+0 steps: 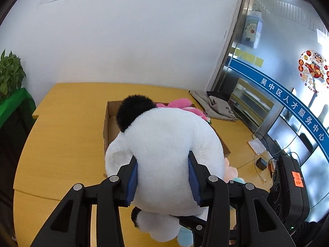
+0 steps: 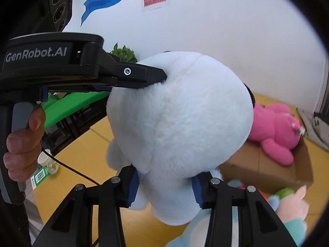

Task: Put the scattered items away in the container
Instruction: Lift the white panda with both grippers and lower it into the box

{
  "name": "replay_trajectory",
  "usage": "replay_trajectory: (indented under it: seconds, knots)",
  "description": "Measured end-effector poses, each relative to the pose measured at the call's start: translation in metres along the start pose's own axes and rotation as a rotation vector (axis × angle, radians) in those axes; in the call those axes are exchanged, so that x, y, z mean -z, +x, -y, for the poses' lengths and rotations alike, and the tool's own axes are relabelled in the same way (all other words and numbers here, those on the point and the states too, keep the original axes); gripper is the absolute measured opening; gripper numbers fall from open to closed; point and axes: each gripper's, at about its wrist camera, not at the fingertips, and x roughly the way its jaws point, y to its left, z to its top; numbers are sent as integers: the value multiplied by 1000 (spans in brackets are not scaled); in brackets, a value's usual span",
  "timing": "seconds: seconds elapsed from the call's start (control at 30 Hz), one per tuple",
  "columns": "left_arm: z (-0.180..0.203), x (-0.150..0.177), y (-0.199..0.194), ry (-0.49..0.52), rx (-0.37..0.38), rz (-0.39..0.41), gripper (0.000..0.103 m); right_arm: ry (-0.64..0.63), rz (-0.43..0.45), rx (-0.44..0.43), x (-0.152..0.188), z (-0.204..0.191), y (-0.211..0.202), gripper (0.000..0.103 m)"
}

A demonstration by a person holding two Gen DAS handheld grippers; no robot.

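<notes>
- Both tongs grip one big white plush toy (image 1: 164, 144): the left gripper (image 1: 162, 177) pinches it between blue pads (image 1: 132, 182), and the right gripper (image 2: 164, 187) clamps its lower part.
- Held in the air ahead of both tongs, the toy looks light, soft and squashy; the pads sink into the fur, so a deep hold across the body seems safest.
- Just beyond it sits the cardboard box (image 2: 267, 166), open, with a pink plush (image 2: 275, 131) inside.
- Below the right tongs, more small plush toys (image 2: 292, 205) lie on the yellow table (image 1: 61, 135).
- Farther off: a white wall (image 1: 133, 41), a plant (image 1: 10, 72) to the left, and a glass partition (image 1: 277, 51) to the right.
</notes>
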Motion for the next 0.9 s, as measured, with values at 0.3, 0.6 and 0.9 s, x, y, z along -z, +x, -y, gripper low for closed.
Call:
replay_trajectory:
  seconds: [0.3, 0.6, 0.9]
  knots:
    - [0, -76, 26, 69, 3, 29, 45, -5, 63, 41, -70, 37, 10, 42]
    - [-18, -127, 79, 74, 21, -4, 45, 23, 32, 62, -117, 81, 74, 42]
    - [-56, -107, 174, -12, 55, -132, 45, 96, -107, 57, -94, 108, 151, 42]
